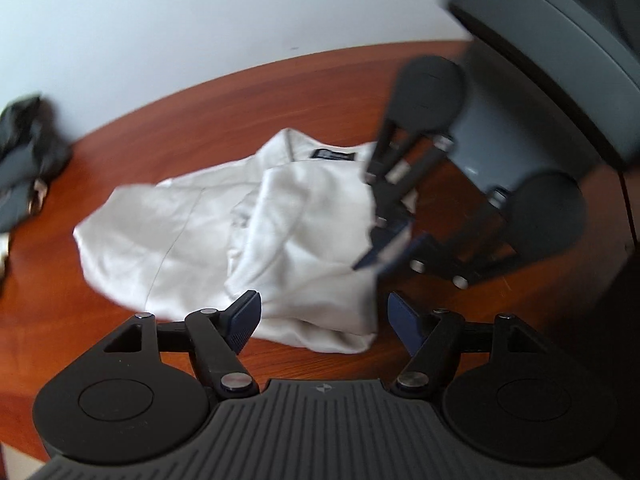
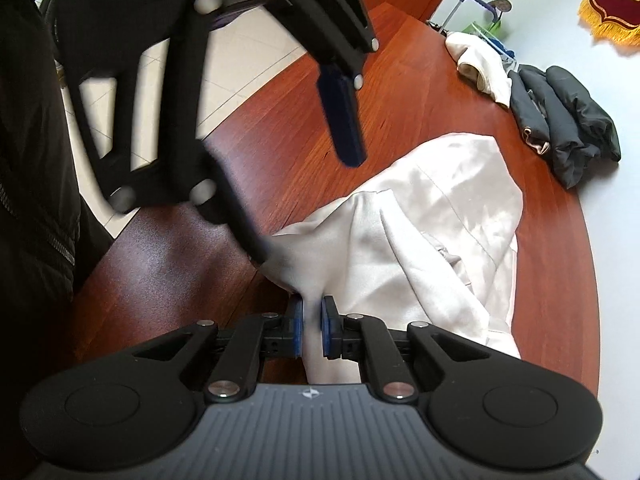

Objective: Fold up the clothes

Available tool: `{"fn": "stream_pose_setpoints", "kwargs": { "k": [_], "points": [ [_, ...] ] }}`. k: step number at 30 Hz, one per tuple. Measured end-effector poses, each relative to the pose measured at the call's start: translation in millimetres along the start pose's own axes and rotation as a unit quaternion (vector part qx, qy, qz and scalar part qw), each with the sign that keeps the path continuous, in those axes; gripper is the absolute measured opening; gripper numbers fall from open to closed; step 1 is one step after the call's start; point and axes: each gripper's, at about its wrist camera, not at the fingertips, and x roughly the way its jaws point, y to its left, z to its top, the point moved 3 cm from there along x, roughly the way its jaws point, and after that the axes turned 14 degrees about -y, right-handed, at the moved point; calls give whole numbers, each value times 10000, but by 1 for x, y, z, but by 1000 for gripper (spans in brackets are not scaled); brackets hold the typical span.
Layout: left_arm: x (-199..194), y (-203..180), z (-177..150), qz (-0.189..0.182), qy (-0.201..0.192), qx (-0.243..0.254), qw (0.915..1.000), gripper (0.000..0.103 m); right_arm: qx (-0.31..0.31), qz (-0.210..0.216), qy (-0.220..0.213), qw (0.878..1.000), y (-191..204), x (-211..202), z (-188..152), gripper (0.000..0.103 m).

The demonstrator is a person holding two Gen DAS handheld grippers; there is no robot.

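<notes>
A white satin garment (image 1: 208, 232) with a black neck label (image 1: 333, 155) lies crumpled on the round wooden table (image 1: 280, 92). My left gripper (image 1: 324, 316) is open, its jaws straddling the garment's near folded edge. My right gripper (image 2: 311, 328) is shut on a bunched edge of the white garment (image 2: 432, 216) and lifts it slightly. In the left wrist view the right gripper (image 1: 384, 252) shows at the garment's right edge. In the right wrist view the left gripper (image 2: 308, 152) hangs open above the cloth's left corner.
A dark folded garment (image 2: 568, 112) and a cream one (image 2: 480, 64) lie at the table's far edge by the white wall. The dark pile also shows in the left wrist view (image 1: 28, 152). A red fringed pennant (image 2: 612, 8) hangs on the wall. Tiled floor (image 2: 240, 60) lies beyond the table.
</notes>
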Motion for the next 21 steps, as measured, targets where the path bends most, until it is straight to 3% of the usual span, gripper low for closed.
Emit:
{"fn": "stream_pose_setpoints", "kwargs": {
  "k": [14,21],
  "points": [
    [33,-21,5,345,51,1362,9901,72,325,-179,-241,9990,-30,-13,9,9],
    [47,-25,-1,258,172,1793,9833,72,348,-172,-271,9989,-32,-15,10,9]
  ]
}}
